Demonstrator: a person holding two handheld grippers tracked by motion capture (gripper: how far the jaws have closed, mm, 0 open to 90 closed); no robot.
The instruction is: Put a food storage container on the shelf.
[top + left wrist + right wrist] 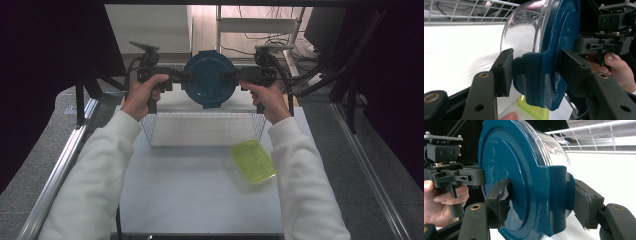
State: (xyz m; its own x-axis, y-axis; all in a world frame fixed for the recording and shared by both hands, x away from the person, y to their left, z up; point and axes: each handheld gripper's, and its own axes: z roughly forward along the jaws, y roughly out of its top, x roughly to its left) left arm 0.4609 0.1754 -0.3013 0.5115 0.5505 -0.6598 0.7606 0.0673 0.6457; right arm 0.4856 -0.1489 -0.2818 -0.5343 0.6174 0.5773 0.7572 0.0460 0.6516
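Observation:
A round clear glass container with a dark blue clip lid (207, 80) hangs in the air over the far end of the wire basket (156, 131), tipped on its side with the lid facing me. My left gripper (186, 77) grips the lid's left clip tab. In the left gripper view its jaws (536, 72) stand on both sides of that tab (531, 75), pads against it. My right gripper (229, 76) holds the opposite tab. Its jaws (541, 200) clamp the lid's rim (554, 195) in the right gripper view.
A yellow-green plastic box (252, 160) lies on the white table to the right of the basket's near edge. Black frame posts and cables stand at the back and along both sides. Metal rails run down the table's left and right edges.

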